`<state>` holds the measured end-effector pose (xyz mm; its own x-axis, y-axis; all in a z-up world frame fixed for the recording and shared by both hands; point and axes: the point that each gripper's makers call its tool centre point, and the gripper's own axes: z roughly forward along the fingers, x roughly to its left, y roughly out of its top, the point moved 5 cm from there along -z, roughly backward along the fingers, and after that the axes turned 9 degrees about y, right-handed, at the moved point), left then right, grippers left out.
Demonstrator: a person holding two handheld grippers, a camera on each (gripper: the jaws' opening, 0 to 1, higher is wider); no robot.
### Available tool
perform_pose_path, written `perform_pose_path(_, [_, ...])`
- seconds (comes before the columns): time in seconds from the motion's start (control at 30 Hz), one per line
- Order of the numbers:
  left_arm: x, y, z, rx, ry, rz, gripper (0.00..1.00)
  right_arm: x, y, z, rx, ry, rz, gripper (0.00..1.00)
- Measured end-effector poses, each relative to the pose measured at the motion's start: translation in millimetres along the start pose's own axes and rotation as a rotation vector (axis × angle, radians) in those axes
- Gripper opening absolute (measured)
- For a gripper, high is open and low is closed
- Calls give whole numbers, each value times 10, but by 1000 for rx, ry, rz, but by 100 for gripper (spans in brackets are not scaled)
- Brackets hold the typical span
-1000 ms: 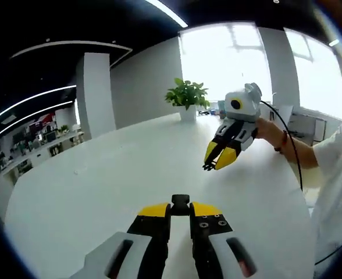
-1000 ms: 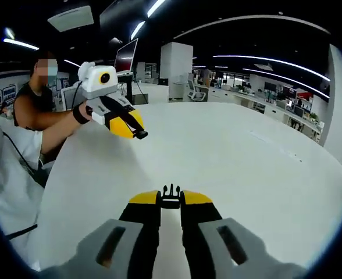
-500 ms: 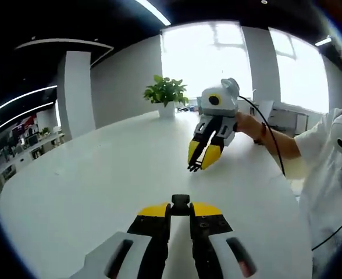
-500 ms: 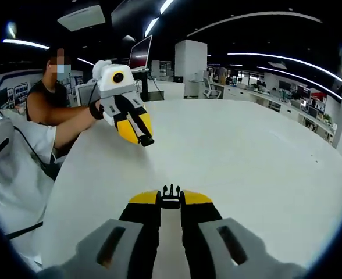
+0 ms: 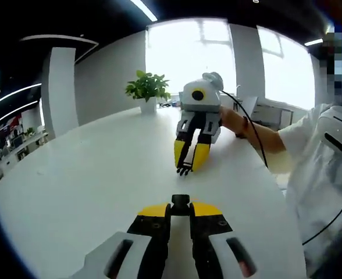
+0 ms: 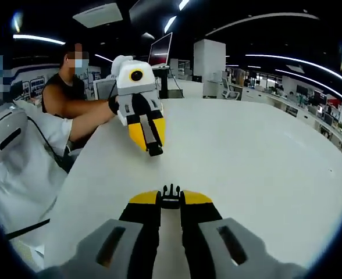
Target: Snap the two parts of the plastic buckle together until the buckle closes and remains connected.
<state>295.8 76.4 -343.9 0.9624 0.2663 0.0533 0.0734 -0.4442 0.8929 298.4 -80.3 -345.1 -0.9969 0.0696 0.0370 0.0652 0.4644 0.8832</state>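
Black plastic, both buckle halves, each pinched at a gripper's tip and held up over the white table (image 5: 89,174), well apart from each other. Left gripper (image 5: 180,204) has its jaws pressed together on the socket half (image 5: 180,201); it also shows in the right gripper view (image 6: 155,148), half sticking out at the tip (image 6: 155,151). Right gripper (image 6: 170,200) is clamped on the pronged half (image 6: 170,192), prongs standing up past the yellow pads; seen from the left gripper view (image 5: 185,167) that half hangs at its tip (image 5: 184,171).

Axis: each half's long axis runs along its gripper's jaws, pointing forward out of the tip. The two grippers roughly face each other, both tipped downward toward the table, so the axes are close to opposed but not on one line yet. Exact roll of either half is too small to tell.

Step in hand, as I judge it: closing the gap and lining up. To do it well: bring the tips level, put both long axes on one line, match the flat faces, then push straight in with the prongs into the socket mouth. Keep both grips tight so neither half pivots; a skewed entry will likely jam one prong. Push until seated, then a light pull to check it holds. Keep it over the table, in both views.

Beyond: potted plant (image 5: 147,90) at the far table edge, a person's white sleeve (image 5: 322,145) at the side.
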Motion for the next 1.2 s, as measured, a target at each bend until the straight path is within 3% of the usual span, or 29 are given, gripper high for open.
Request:
perform_pose_path(0.5, [-142,-55,21,24,-84,26,11,166,-46,104,5,122,-33,12])
perform_pose_path(1.2, [-249,-118,62,40,-152,5,11,214,-59,107,-35,177,-53,12])
